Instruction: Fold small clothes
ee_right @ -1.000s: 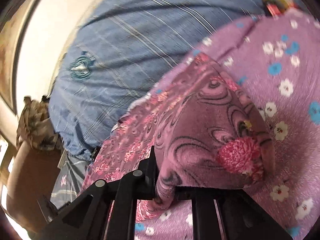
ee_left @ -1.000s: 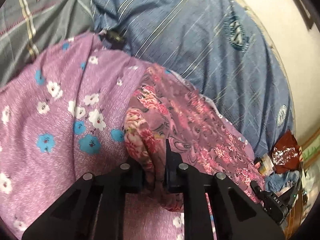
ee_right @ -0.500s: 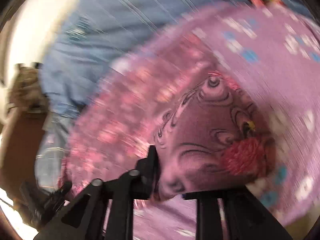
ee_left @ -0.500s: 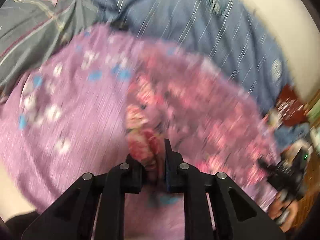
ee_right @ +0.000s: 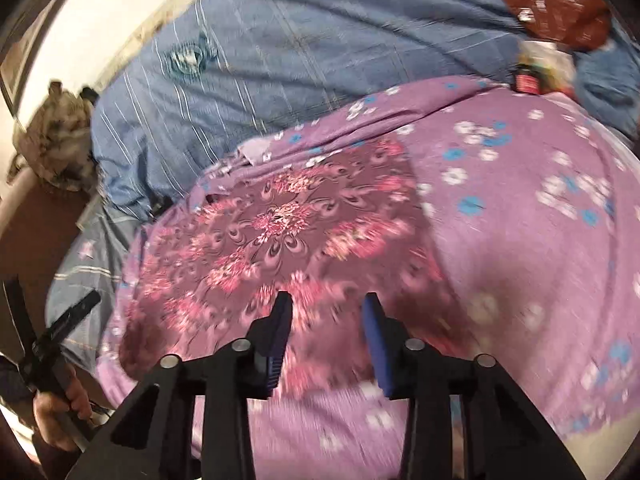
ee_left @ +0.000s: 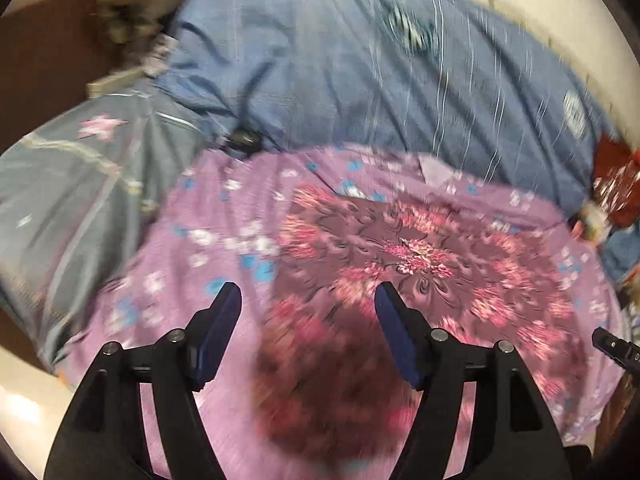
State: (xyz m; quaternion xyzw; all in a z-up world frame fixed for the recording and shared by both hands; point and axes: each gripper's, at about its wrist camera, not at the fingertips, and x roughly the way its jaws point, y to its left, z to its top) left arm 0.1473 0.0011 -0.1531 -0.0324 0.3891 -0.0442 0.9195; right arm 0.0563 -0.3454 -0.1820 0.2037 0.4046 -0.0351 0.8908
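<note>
Right wrist: small red label (ee_right: 527, 83), text unreadable, blurred.

- A blue quilt (ee_left: 360, 92) with thin pale stripes and round emblems covers the far part of the bed.
- A purple sheet (ee_right: 520, 216) printed with white and blue flowers lies in front of the quilt.
- A grey-blue cover (ee_left: 80, 184) with a pink star lies left of the sheet.
- A dark red packet (ee_right: 556, 0) rests on the quilt near the bed's edge.
- A mottled brownish bundle (ee_right: 56, 140) sits by the pale wall (ee_right: 80, 32).
</note>
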